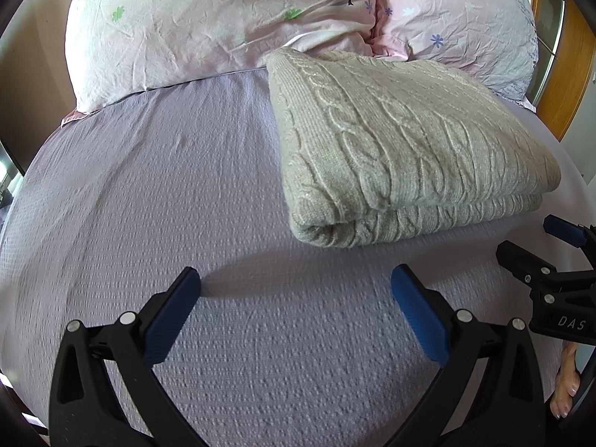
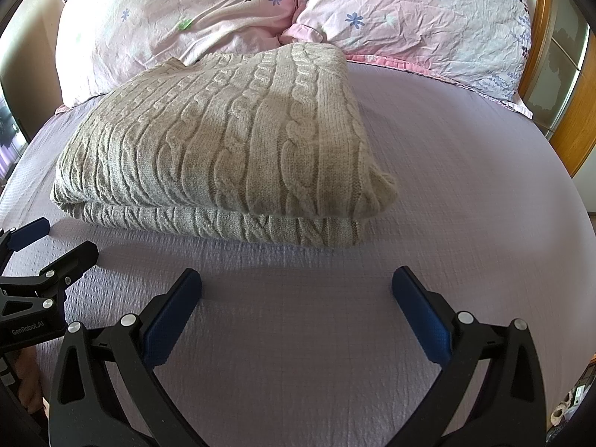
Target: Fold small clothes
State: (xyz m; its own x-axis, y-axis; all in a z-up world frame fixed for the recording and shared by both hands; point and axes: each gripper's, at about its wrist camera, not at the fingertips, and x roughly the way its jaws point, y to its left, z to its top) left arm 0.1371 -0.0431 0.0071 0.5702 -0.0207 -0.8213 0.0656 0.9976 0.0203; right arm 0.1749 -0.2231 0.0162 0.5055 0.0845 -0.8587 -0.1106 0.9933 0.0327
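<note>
Sweater (image 1: 406, 149): cable-knit, beige, folded into a thick rectangle, lying on the lilac sheet (image 1: 186, 193) just short of the pillows (image 1: 208, 18). Its far edge touches or nearly touches the gap between the two pink floral pillows. The upper layer overhangs the lower one along the near edge.

Your left gripper (image 1: 296, 283) has its jaws wide apart, holding nothing, over bare sheet near the sweater's near-left corner. Your right gripper (image 2: 297, 283) is likewise spread and unloaded, over sheet in front of the sweater's near-right corner (image 2: 357, 223). Each gripper shows at the edge of the other's view, so the two sit close side by side.

Surroundings: a wooden headboard (image 2: 566, 119) runs behind the right pillow. Open sheet lies to the left of the sweater in the left wrist view and to its right in the right wrist view. The mattress drops away at both sides.
</note>
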